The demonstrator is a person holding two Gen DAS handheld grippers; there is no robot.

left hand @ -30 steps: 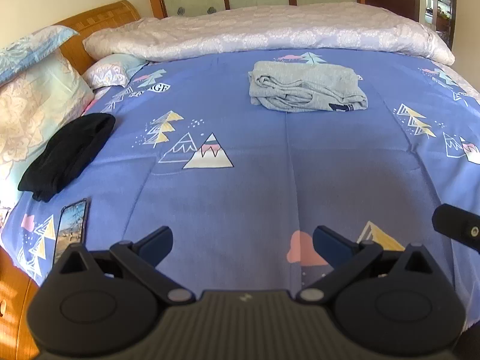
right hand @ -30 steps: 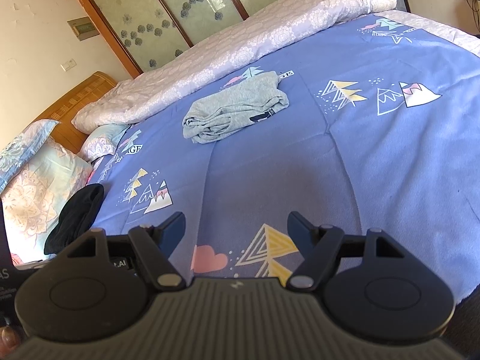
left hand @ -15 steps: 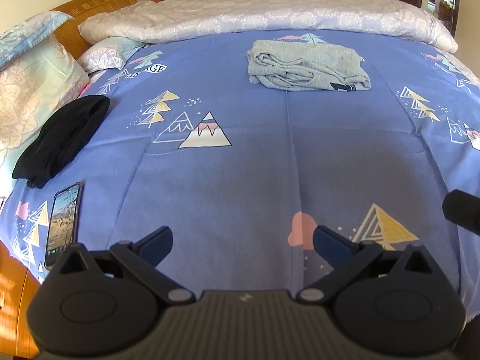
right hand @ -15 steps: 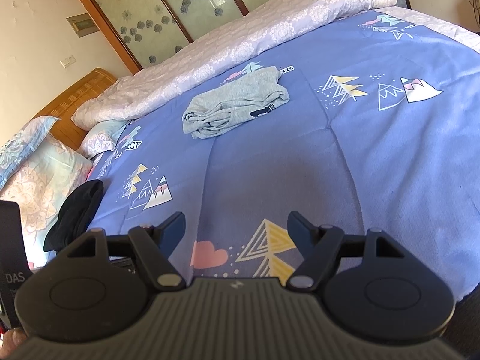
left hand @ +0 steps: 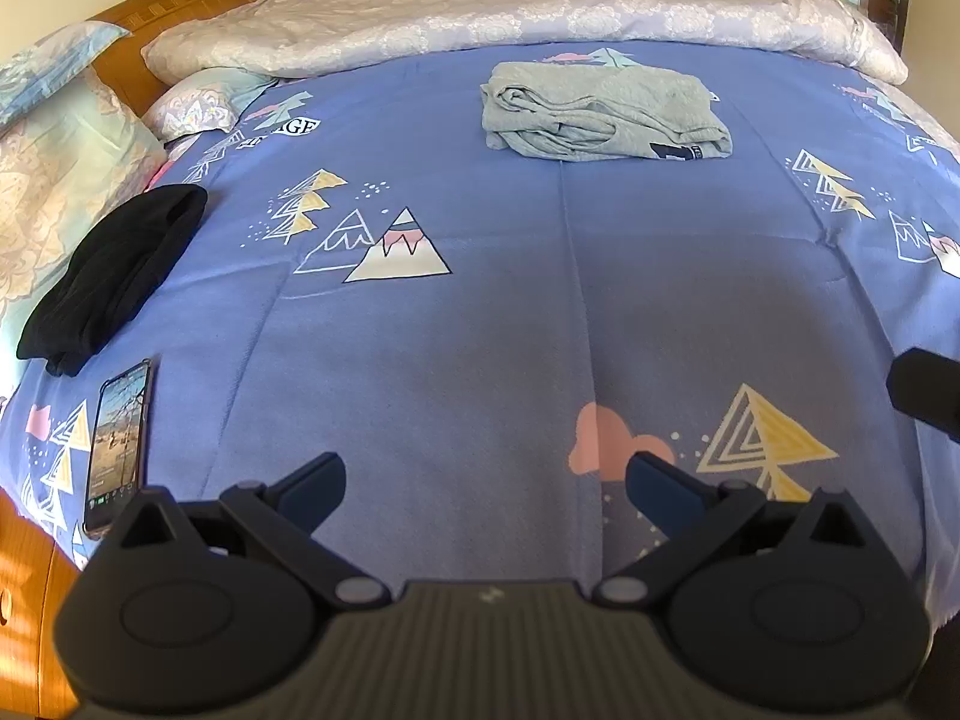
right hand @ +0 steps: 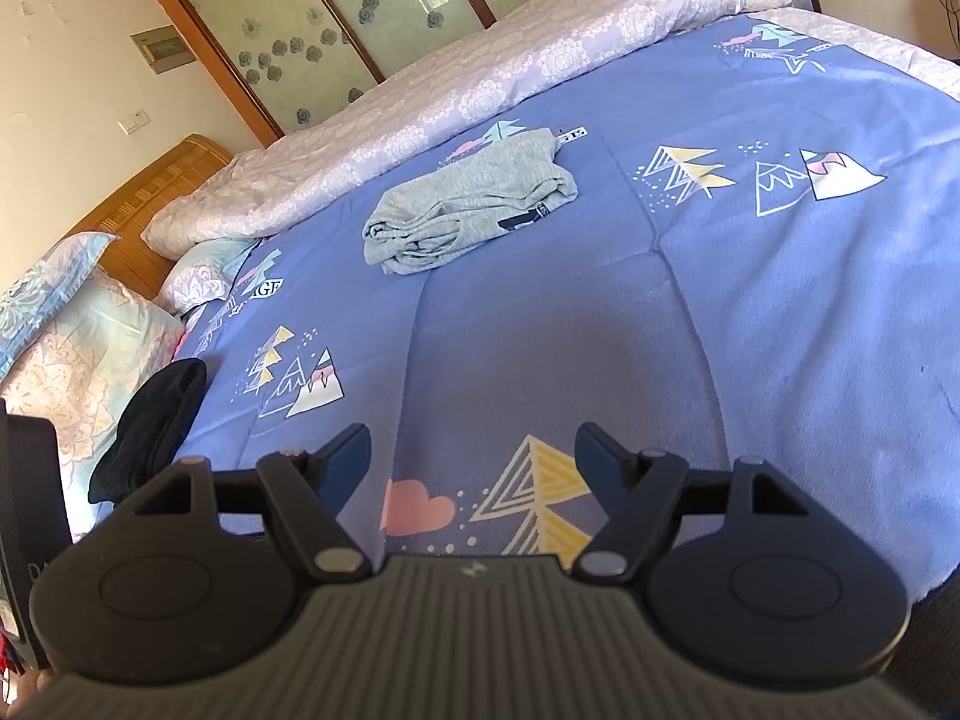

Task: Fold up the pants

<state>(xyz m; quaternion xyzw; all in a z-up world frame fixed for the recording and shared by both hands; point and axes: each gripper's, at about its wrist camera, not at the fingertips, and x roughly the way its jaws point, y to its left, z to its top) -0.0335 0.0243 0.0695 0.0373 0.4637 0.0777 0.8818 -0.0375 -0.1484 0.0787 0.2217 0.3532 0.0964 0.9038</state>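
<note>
Grey pants (left hand: 603,111) lie folded in a compact bundle on the blue patterned bed cover (left hand: 510,312), far from both grippers, toward the back of the bed. They also show in the right wrist view (right hand: 474,204). My left gripper (left hand: 485,480) is open and empty, low over the near edge of the bed. My right gripper (right hand: 472,450) is open and empty, also over the near edge. Part of the right gripper shows at the right edge of the left wrist view.
A black garment (left hand: 114,276) lies at the left by the pillows (left hand: 54,180). A phone (left hand: 117,444) lies near the left front corner. A pale rolled quilt (left hand: 510,12) runs along the back. A wooden headboard (right hand: 150,192) stands at the left.
Both grippers stay open and drift slightly; the left view has tilted down a little and the right view has shifted, so the pants sit a bit higher in frame.
</note>
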